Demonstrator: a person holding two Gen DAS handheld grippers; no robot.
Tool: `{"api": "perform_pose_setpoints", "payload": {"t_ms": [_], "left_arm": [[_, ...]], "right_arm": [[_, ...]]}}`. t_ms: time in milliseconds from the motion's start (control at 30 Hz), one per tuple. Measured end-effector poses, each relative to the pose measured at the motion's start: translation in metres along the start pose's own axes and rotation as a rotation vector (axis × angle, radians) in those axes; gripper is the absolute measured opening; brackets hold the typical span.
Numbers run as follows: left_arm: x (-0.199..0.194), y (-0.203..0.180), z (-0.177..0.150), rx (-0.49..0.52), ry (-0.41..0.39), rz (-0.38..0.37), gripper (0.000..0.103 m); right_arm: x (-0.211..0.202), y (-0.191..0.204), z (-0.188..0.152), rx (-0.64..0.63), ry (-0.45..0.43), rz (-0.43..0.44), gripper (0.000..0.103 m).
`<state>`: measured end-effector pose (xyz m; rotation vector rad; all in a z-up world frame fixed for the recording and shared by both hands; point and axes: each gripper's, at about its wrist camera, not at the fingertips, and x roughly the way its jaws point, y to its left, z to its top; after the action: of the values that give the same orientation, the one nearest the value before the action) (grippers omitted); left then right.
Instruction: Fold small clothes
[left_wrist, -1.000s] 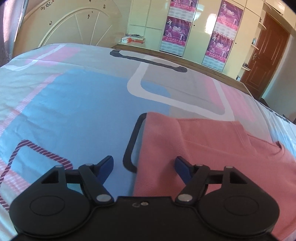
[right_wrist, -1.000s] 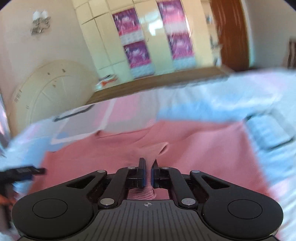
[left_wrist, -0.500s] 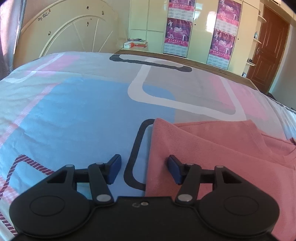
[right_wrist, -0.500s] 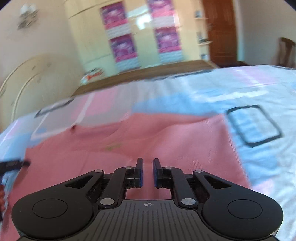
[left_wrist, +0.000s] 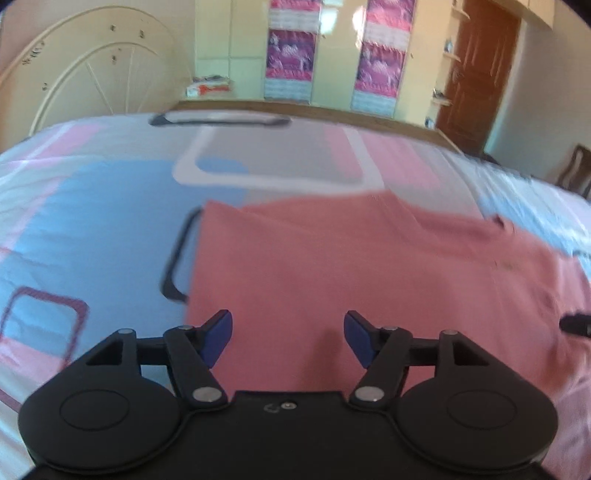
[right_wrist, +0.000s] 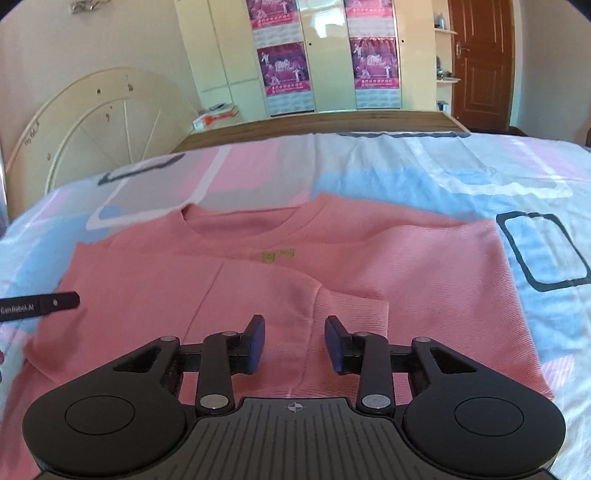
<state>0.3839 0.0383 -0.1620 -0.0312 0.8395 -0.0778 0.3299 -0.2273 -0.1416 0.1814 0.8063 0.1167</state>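
A pink knit sweater (right_wrist: 332, 266) lies flat on the bed, collar at the far side, with a sleeve folded across its front and the cuff (right_wrist: 351, 310) near me. My right gripper (right_wrist: 293, 343) is open and empty just above that cuff. My left gripper (left_wrist: 288, 341) is open and empty over the sweater's left part (left_wrist: 332, 277), near its left edge. The left gripper's tip (right_wrist: 40, 304) shows at the left of the right wrist view.
The bedsheet (left_wrist: 110, 221) has blue, pink and grey blocks. A wooden footboard (right_wrist: 332, 122) runs along the far side, with wardrobes (right_wrist: 325, 55), a brown door (right_wrist: 480, 62) and a cream headboard (right_wrist: 92, 129) leaning on the wall beyond.
My right gripper let go of the sleeve and opened, and the sleeve now lies folded on the sweater. My left gripper moved right, over the sweater, and opened wider.
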Motion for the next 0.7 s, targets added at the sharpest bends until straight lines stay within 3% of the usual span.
{"api": "perform_pose_setpoints", "payload": {"t_ms": [100, 167, 233, 267, 300, 367, 433, 533, 633, 700], "left_arm": [[0.009, -0.003, -0.006, -0.003, 0.029, 0.022, 0.066], [0.009, -0.005, -0.008, -0.001, 0.022, 0.031, 0.066], [0.009, -0.006, -0.008, 0.0, 0.021, 0.035, 0.067], [0.009, -0.007, -0.008, 0.001, 0.02, 0.037, 0.067], [0.009, -0.007, -0.009, 0.004, 0.019, 0.04, 0.067], [0.008, -0.009, -0.01, 0.01, 0.016, 0.047, 0.068], [0.007, -0.01, -0.01, 0.004, 0.014, 0.054, 0.068], [0.005, -0.011, -0.01, -0.011, 0.013, 0.054, 0.068], [0.006, -0.013, -0.012, -0.002, 0.008, 0.063, 0.071], [0.007, -0.016, -0.014, 0.006, 0.001, 0.077, 0.072]], "right_arm": [[0.006, -0.009, 0.001, 0.013, 0.001, -0.064, 0.039], [0.01, -0.022, 0.002, 0.042, 0.006, -0.125, 0.064], [0.017, -0.032, 0.0, 0.05, 0.029, -0.15, 0.064], [0.019, -0.036, 0.0, 0.065, 0.043, -0.123, 0.064], [0.02, -0.038, -0.001, 0.079, 0.04, -0.086, 0.059], [0.021, -0.037, 0.002, 0.067, 0.037, -0.055, 0.028], [0.021, -0.037, 0.005, 0.075, 0.041, -0.021, 0.008], [0.013, -0.031, 0.009, 0.027, 0.004, -0.015, 0.007], [0.001, -0.021, 0.011, -0.08, -0.101, -0.092, 0.006], [0.012, -0.02, 0.01, -0.132, -0.083, -0.142, 0.006]]}}
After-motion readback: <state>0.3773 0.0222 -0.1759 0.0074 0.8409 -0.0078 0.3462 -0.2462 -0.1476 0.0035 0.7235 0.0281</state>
